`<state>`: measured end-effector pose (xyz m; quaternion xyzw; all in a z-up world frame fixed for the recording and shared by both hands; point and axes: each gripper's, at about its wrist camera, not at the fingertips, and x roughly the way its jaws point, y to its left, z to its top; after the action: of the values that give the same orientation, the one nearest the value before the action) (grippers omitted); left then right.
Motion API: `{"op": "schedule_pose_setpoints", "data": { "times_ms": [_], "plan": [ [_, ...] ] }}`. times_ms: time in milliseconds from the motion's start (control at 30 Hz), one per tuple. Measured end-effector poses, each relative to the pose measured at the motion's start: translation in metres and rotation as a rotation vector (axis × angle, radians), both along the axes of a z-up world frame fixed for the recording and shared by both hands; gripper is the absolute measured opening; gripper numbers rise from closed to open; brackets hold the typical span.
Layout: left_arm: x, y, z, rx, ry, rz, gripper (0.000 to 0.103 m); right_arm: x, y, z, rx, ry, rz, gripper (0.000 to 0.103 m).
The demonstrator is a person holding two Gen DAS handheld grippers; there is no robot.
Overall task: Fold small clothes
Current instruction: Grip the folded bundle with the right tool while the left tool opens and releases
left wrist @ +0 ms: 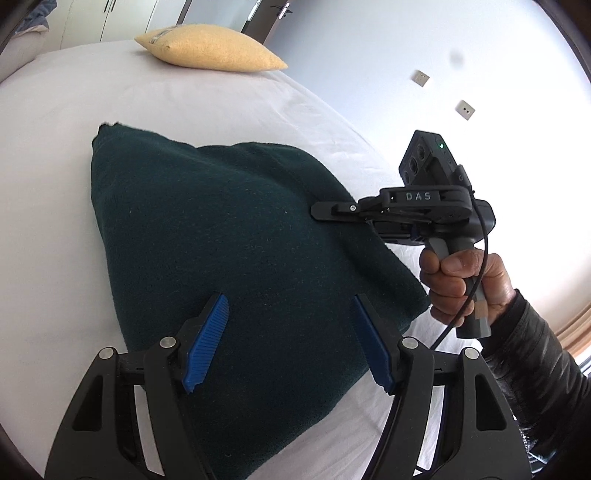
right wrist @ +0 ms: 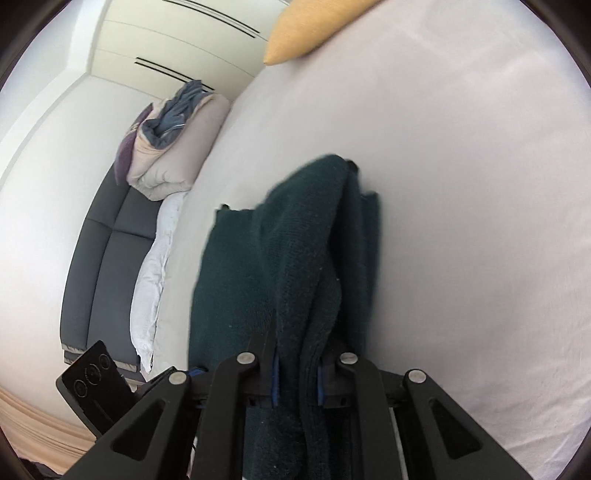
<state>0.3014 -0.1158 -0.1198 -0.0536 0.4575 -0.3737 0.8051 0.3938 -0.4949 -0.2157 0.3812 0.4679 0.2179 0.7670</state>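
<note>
A dark green knitted garment (left wrist: 229, 236) lies folded on the white bed sheet (left wrist: 55, 177). My left gripper (left wrist: 291, 343) is open, its blue pads (left wrist: 207, 343) spread above the garment's near part, holding nothing. My right gripper (left wrist: 332, 213) reaches in from the right at the garment's right edge. In the right wrist view the right gripper (right wrist: 295, 380) is shut on a bunched fold of the green garment (right wrist: 295, 266), lifted off the sheet (right wrist: 461, 184).
A yellow pillow (left wrist: 207, 48) lies at the far end of the bed, also in the right wrist view (right wrist: 306, 29). A pile of bedding (right wrist: 173, 147) sits on a dark sofa (right wrist: 107, 258) beside the bed. Wall sockets (left wrist: 421, 78) are on the wall to the right.
</note>
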Motion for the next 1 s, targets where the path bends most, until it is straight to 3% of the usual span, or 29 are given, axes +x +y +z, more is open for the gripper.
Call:
{"op": "schedule_pose_setpoints", "data": {
  "times_ms": [167,300,367,533,700,867,1000],
  "plan": [
    [0.0,-0.002,-0.002,0.009,0.008,-0.004,0.067,-0.007,-0.001,0.0,0.033,-0.008,-0.051,0.016],
    [0.003,0.0,-0.001,-0.011,0.02,0.004,0.067,-0.024,0.001,0.007,0.051,0.002,-0.049,0.032],
    [0.003,0.001,0.0,-0.018,0.017,0.008,0.067,-0.033,0.002,0.01,0.036,-0.004,-0.041,0.034],
    [0.005,0.003,-0.001,-0.011,0.014,0.006,0.067,-0.053,0.003,0.01,-0.001,0.013,-0.036,0.016],
    [0.005,-0.002,-0.002,0.022,0.02,-0.024,0.067,-0.072,-0.001,0.008,0.006,0.009,-0.054,0.014],
    [0.007,-0.016,-0.013,0.07,0.059,-0.071,0.067,-0.067,-0.012,-0.007,0.048,0.023,-0.091,0.014],
    [0.009,-0.021,-0.021,0.088,0.052,-0.076,0.067,-0.061,-0.009,-0.006,0.02,0.007,-0.07,0.014]
  ]
}}
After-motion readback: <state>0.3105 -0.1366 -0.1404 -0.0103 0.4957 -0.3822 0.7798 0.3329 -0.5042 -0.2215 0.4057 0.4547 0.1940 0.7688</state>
